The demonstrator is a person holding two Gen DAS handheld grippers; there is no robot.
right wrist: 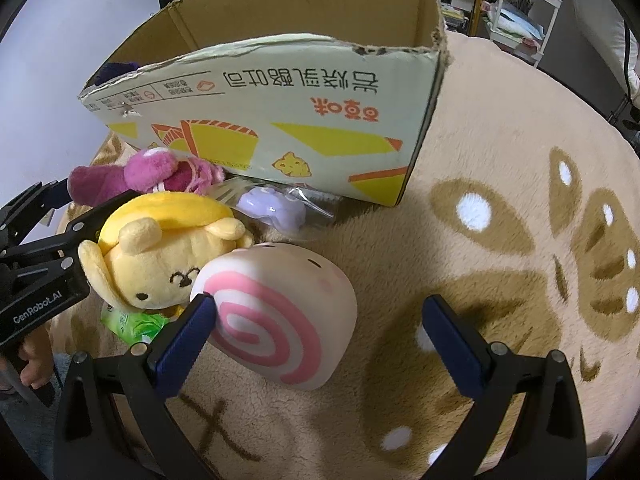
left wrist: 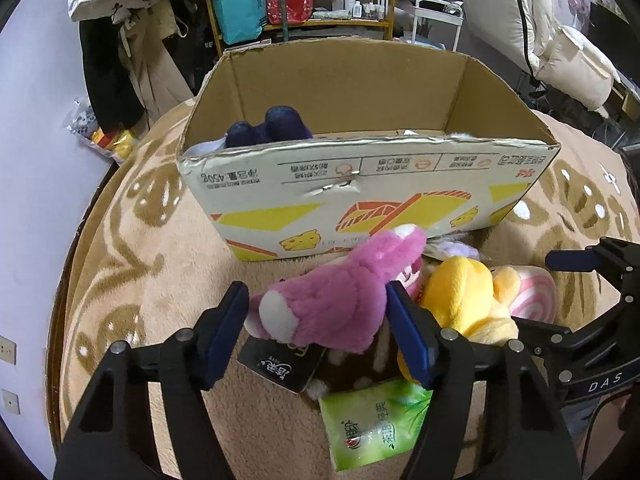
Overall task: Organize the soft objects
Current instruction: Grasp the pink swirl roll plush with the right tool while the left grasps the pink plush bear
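From the left wrist, the left claw (left wrist: 318, 312) has the pink plush toy (left wrist: 340, 300) between its two blue pads. The right pad touches the fur. The left pad sits right at the toy's white tip, and I cannot tell if it presses yet. So it looks like a grab just starting, not a firm hold. Straight ahead of the claw is the cardboard box (left wrist: 360, 184), open at the top, with a dark blue soft thing (left wrist: 272, 126) already inside. That is likely where the toys should go. Just right of the claw lies the yellow plush toy (left wrist: 464, 300). Under the claw lie a green tissue pack (left wrist: 372, 424) and a black pack (left wrist: 280, 362), all on a fluffy brown blanket (left wrist: 160, 280).

From the right wrist, the right claw (right wrist: 320, 328) is wide open and holds nothing. The pink swirl plush (right wrist: 280, 312) lies by its left pad, with a big gap on the other side. It seems to wait its turn. Further ahead, a purple toy in a clear bag (right wrist: 272, 204) rests against the box
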